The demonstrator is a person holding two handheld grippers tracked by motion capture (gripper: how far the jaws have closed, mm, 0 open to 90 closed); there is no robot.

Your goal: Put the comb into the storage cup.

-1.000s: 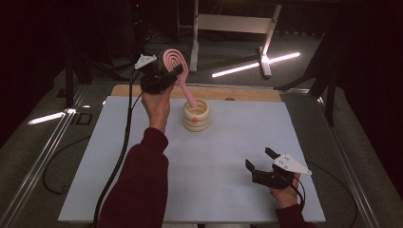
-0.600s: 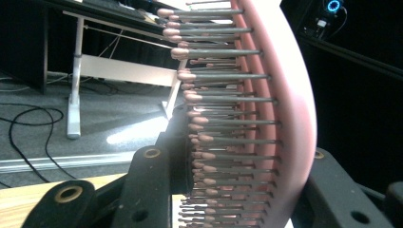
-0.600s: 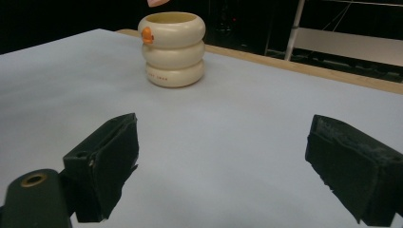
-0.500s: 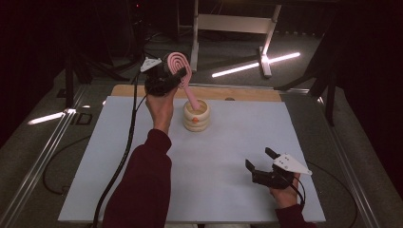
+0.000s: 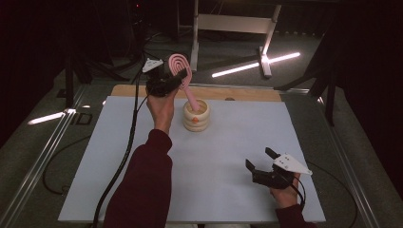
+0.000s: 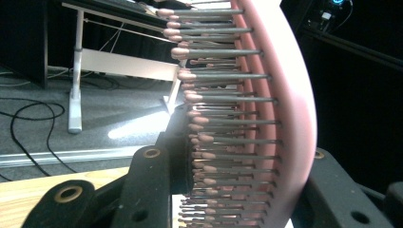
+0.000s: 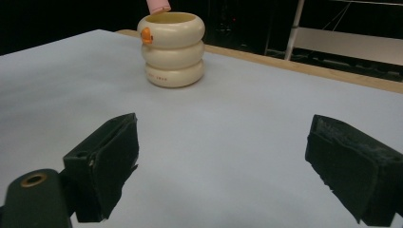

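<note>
So the left tool is up at the far side of the bench, clamped down on the head of a pink hairbrush. In the left gripper view you can see it really well: the brush head sits between the two black jaws, bristle side facing one jaw, the smooth pink back against the other. The bristles are grey pins with little pink tips. The jaws are closed in as far as the brush lets them.

The brush is tilted, head up and toward the left, handle pointing down into a cream cup that looks like three stacked rings. From the high view, the handle end sits at or just inside the cup's mouth. In the right gripper view you can just see the pink handle tip at the cup's rim, and there's a small orange mark on the cup's top ring. Can't tell if the handle touches the bottom of it.

The right tool is well away from all that, near the front right of the bench, with its jaws spread wide and nothing between them. The right gripper view shows bare white bench surface between its pads.

A dark red sleeve covers the left forearm.
</note>
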